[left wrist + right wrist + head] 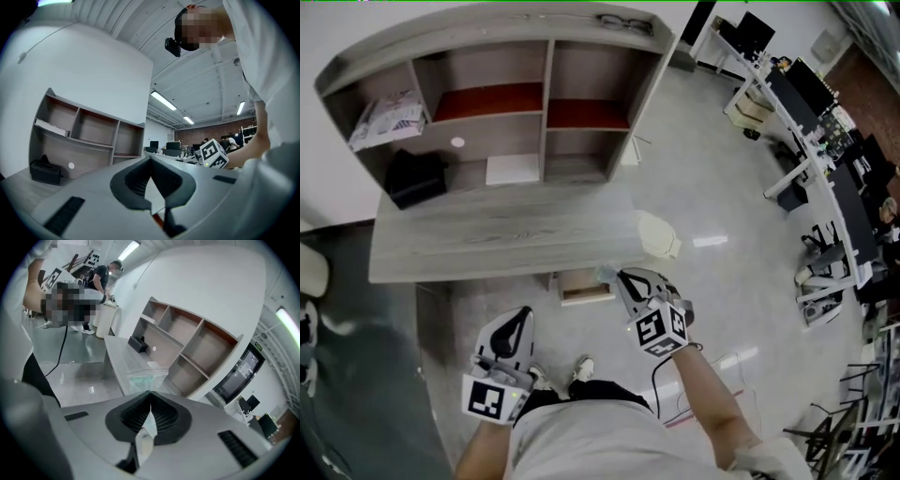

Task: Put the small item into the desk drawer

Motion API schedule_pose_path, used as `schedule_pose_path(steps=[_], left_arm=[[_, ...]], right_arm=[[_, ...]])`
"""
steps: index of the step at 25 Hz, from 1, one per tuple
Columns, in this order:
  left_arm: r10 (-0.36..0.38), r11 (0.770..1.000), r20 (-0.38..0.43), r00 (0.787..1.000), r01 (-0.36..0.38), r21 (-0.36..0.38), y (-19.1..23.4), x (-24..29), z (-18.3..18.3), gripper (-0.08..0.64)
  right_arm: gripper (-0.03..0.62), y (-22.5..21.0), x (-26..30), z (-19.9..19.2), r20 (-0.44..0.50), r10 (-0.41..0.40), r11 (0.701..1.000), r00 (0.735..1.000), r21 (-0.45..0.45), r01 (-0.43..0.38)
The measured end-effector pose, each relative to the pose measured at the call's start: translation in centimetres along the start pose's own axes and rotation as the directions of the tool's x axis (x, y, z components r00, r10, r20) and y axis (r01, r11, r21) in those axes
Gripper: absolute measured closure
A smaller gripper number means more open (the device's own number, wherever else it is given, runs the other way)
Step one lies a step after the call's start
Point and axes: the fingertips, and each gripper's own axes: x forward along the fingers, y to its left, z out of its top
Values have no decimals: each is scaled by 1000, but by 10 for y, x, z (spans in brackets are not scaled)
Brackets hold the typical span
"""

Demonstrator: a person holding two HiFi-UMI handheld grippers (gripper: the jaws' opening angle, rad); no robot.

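right gripper pinches small item, seemingly clear packet, near desk

This is an open-plan office. A long row of white desks with dark monitors runs along one side, above a pale, shiny floor. What look like office chairs stand beside them. Against the white wall there is a grey wooden counter with a shelf unit on it, and a black bag sits in one compartment. Long strip lights hang under an open ceiling. A brick wall closes the far end. A person stands far behind.
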Motion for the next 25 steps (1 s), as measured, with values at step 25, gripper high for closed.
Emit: schedule_pose_path(steps=[25], left_arm=[[27, 997, 45, 999, -30, 70, -5, 15, 40, 543]], right_arm=[[565, -45, -93, 18, 187, -87, 972, 978, 229, 42]])
